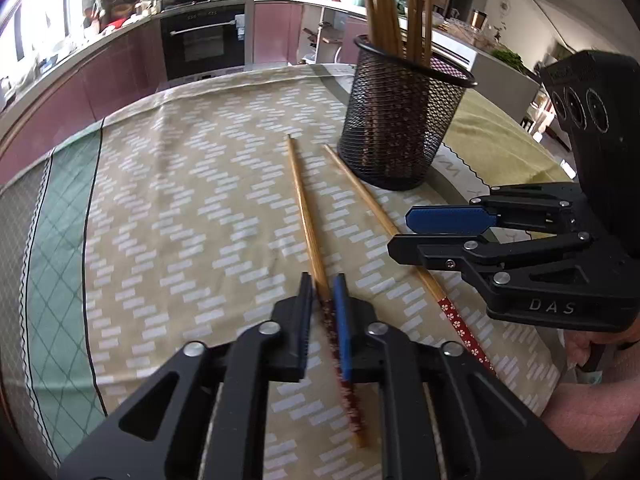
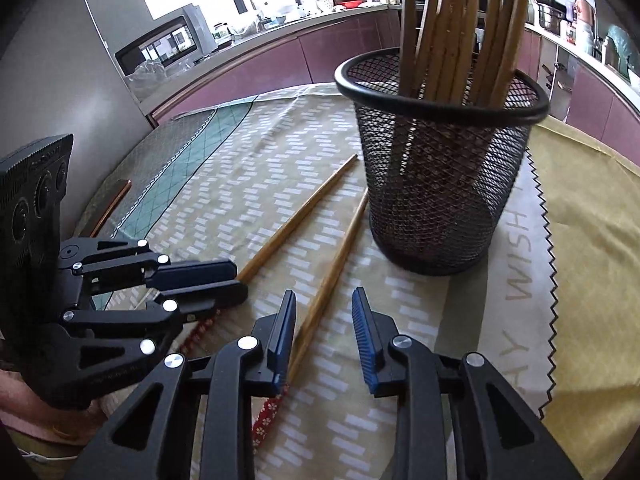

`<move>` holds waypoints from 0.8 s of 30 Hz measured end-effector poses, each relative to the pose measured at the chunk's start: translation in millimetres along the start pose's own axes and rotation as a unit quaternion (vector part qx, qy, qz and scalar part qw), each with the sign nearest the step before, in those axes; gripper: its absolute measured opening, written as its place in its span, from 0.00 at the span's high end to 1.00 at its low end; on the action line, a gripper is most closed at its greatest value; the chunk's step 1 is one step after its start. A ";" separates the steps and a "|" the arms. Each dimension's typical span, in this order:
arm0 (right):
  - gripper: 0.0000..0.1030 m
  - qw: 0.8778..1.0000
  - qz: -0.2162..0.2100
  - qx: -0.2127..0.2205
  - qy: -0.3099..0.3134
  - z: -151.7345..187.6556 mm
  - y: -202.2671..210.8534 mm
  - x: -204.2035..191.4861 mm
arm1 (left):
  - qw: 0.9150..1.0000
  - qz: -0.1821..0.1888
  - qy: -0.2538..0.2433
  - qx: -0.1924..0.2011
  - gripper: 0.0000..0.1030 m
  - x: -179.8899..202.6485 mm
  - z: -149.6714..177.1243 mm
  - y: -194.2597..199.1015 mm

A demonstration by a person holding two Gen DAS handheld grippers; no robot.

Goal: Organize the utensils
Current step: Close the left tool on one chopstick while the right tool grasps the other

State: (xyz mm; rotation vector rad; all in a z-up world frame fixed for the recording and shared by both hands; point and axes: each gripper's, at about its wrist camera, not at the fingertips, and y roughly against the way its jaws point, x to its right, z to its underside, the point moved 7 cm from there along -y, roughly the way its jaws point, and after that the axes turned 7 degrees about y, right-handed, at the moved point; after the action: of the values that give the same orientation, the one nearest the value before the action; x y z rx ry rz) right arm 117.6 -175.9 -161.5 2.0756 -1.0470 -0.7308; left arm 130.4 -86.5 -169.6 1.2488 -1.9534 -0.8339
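Left gripper [image 1: 324, 292] pinches one chopstick [image 1: 305, 216] near its red handle; right gripper [image 2: 324, 320], fingers apart, straddles the second [image 2: 332, 272]. Both lie on the cloth [image 1: 200, 184] before the mesh holder [image 1: 400, 120]. A thin, off-centre grip may let either stick swivel or slip when lifted.

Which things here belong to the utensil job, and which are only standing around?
For the job: left chopstick, between the left gripper fingers; right chopstick, below the open right gripper; mesh holder with chopsticks.

Not part of it: tablecloth, oven, microwave.
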 end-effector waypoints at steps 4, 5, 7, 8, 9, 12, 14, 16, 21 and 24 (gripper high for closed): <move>0.76 1.000 -0.003 0.003 0.003 -1.4 -2.7 -3.4 | 1.000 -0.006 0.015 0.002 0.92 -3.6 4.6 4.7; 0.76 1.000 -0.004 0.003 0.003 -1.9 -3.5 -4.6 | 1.000 -0.009 0.017 0.002 0.92 -4.1 6.2 6.1; 0.77 1.000 -0.005 0.004 0.004 -1.8 -3.3 -5.9 | 1.000 -0.013 0.023 0.002 0.92 -4.6 9.6 8.3; 0.78 1.000 -0.009 0.003 0.004 -2.0 -3.6 -7.2 | 1.000 -0.012 0.027 0.000 0.92 -4.5 11.6 9.4; 0.78 1.000 -0.011 0.003 0.005 -2.0 -4.0 -8.4 | 0.999 -0.010 0.031 -0.002 0.92 -4.1 13.8 11.1; 0.79 1.000 -0.016 0.003 0.011 -2.3 -4.8 -13.5 | 1.000 -0.003 0.028 -0.010 0.92 -0.4 19.7 14.0; 0.79 1.000 -0.014 0.003 0.015 -2.7 -5.4 -16.0 | 1.000 0.005 0.018 -0.013 0.85 4.8 21.7 15.7; 0.80 1.000 -0.012 0.003 0.017 -3.6 -5.7 -16.9 | 1.000 0.001 0.008 -0.009 0.81 6.7 18.5 15.7; 0.83 1.000 0.002 0.004 0.015 -6.5 -7.0 -12.0 | 1.000 -0.009 -0.005 -0.010 0.75 5.6 5.9 3.4; 0.84 1.000 0.010 0.004 0.014 -8.9 -8.8 -9.2 | 1.000 -0.015 -0.016 -0.007 0.75 6.6 -3.6 -3.5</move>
State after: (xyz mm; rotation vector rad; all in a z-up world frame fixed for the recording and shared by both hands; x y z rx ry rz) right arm 123.3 -161.4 -161.4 2.0738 -1.0560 -0.6853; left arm 132.9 -94.4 -169.0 1.2663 -1.9555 -0.8846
